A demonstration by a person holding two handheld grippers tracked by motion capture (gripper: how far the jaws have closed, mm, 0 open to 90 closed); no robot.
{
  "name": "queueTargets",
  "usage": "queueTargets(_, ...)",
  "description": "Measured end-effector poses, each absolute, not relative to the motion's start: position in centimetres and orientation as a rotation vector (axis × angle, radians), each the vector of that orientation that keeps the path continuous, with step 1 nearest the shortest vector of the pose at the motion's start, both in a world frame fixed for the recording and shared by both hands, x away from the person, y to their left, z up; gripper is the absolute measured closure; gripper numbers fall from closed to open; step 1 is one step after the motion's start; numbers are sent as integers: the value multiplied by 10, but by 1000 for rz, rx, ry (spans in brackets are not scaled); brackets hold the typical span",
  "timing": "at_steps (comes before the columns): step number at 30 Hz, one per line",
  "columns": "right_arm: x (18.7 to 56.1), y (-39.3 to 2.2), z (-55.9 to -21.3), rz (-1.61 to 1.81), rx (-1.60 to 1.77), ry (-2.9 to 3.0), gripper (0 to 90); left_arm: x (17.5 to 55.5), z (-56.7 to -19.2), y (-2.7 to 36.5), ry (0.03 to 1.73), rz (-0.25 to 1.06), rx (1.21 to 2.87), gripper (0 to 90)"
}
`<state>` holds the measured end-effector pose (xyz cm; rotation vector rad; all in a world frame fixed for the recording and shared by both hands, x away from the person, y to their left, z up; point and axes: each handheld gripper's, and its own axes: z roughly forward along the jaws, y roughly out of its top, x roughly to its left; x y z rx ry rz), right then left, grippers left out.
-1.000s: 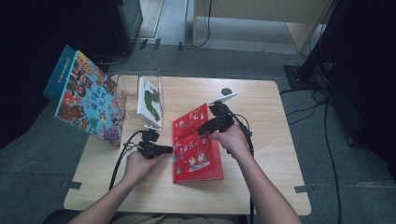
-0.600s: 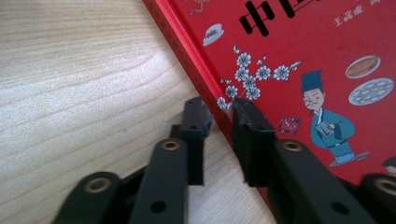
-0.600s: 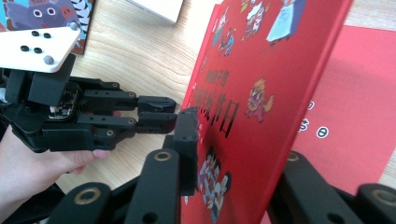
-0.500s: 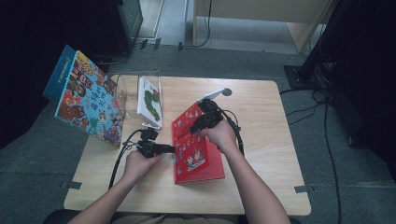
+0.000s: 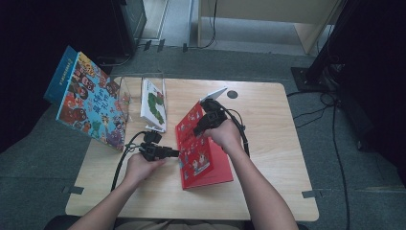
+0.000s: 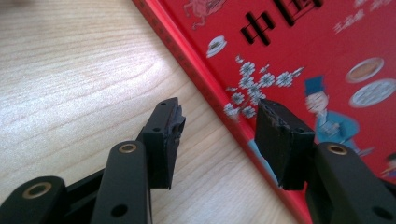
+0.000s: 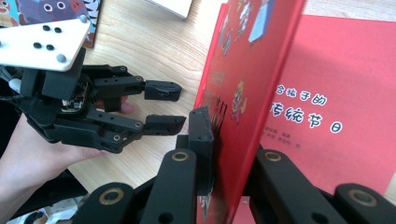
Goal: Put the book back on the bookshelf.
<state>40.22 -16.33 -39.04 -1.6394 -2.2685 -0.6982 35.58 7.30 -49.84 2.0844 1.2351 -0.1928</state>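
Both forearms are bare, with no sleeve showing on either. The left gripper (image 7: 161, 107) is matte black, built of flat linked bars pinned with brass-coloured rivets and dotted with small dark screws; each jaw ends in a blocky black pad with a rough, worn face. A pale grey three-cornered plate (image 7: 44, 39) sits on its top, marked with black dots and silver screw heads, and a patch of circuit board peeps out below it. A black cable (image 5: 122, 160) trails from it. The right gripper (image 5: 207, 120) is likewise black, with a white plate and a looping black cable (image 5: 244, 136).
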Motion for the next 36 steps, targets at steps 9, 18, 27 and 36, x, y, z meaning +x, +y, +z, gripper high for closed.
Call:
queueTargets(9,403,-163,-384,-655,-1645,-2327,850,348,-503,72,1178,-125,2052,483)
queueTargets(18,405,-164,-384,-671,-1612,-2313,861,350,-503,70,1162,-168,2049,408)
queueTargets(27,400,-173,-369,-717,-1623,-2305,884,356,-497,73,1208,-238,2002,359)
queueTargets(36,393,-192,-344,-804,-1614,-2295,884,359,-477,70,1169,-281,1978,340)
